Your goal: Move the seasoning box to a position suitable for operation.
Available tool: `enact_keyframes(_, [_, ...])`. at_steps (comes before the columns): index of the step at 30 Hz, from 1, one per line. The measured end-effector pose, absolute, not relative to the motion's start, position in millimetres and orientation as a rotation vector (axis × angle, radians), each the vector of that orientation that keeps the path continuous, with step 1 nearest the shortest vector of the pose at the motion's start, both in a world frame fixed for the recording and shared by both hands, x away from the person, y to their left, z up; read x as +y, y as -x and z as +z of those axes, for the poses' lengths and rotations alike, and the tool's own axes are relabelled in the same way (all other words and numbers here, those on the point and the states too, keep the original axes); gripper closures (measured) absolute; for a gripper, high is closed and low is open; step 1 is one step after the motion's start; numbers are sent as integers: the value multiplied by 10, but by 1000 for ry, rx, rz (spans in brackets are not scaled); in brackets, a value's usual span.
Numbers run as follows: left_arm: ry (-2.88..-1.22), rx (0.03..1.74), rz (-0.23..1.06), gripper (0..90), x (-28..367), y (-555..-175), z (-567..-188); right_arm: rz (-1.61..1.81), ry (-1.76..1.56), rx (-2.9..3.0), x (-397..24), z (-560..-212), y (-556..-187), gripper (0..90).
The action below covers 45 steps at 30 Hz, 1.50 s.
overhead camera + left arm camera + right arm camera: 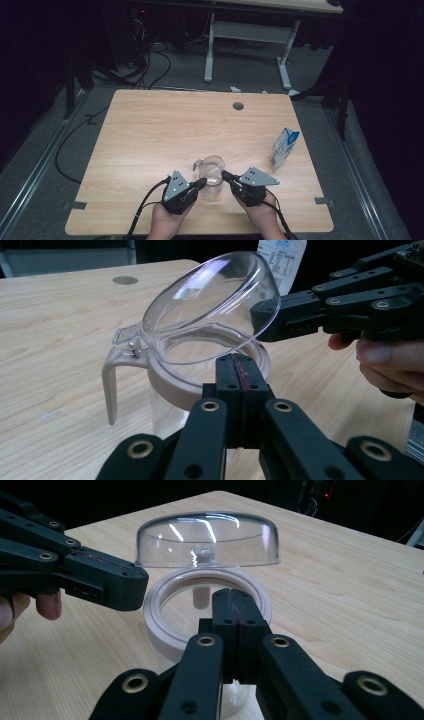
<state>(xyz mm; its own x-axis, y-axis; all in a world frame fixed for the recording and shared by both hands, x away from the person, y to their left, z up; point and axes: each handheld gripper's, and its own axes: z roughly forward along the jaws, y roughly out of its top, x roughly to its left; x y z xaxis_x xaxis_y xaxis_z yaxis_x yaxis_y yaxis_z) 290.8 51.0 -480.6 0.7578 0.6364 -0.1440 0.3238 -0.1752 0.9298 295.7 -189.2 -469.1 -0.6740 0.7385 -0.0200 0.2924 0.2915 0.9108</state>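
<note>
Flanking clear jug (pixel 212 176) on worktop (pixel 150 135), between left gripper (pixel 202 183) and right gripper (pixel 224 175), both jaws together, empty. Hinged lid (pixel 212 305) tipped open. Likely light, rigid, slippery plastic; grip handle (pixel 111 385) or rim.

glossy clear plastic jug (pixel 200 340), matt wooden table (pixel 150 130)

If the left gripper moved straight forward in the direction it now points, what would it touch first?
Most likely the clear jug: the shut left gripper points at its whitish rim, just below the raised lid. It may already touch; depth is unclear.
</note>
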Motion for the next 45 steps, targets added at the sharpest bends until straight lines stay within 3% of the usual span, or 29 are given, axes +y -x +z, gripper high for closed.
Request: enact_keyframes(45, [-1703,829,373,900,699,-3082,-4730,1373,-912,2122,-1868,-4756,-2949,897])
